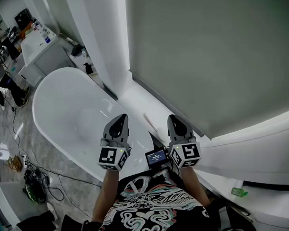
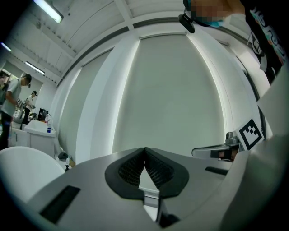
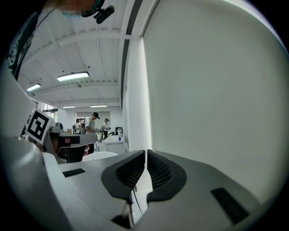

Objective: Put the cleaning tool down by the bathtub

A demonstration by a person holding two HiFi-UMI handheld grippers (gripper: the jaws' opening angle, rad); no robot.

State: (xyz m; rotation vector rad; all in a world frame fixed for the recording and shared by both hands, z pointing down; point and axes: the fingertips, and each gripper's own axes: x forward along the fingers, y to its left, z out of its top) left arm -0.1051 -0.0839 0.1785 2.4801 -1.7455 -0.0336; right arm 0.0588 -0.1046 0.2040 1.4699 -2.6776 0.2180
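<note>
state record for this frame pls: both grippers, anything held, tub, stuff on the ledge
left gripper: shut, nothing between the jaws, over the near end of the bathtub
right gripper: shut, nothing between the jaws, over the ledge beside the bathtub
held: nothing in either gripper
bathtub: white, oval
ledge: thin pale stick-like item lying between the two grippers' tips; small green item further right; what either is, cannot tell
</note>
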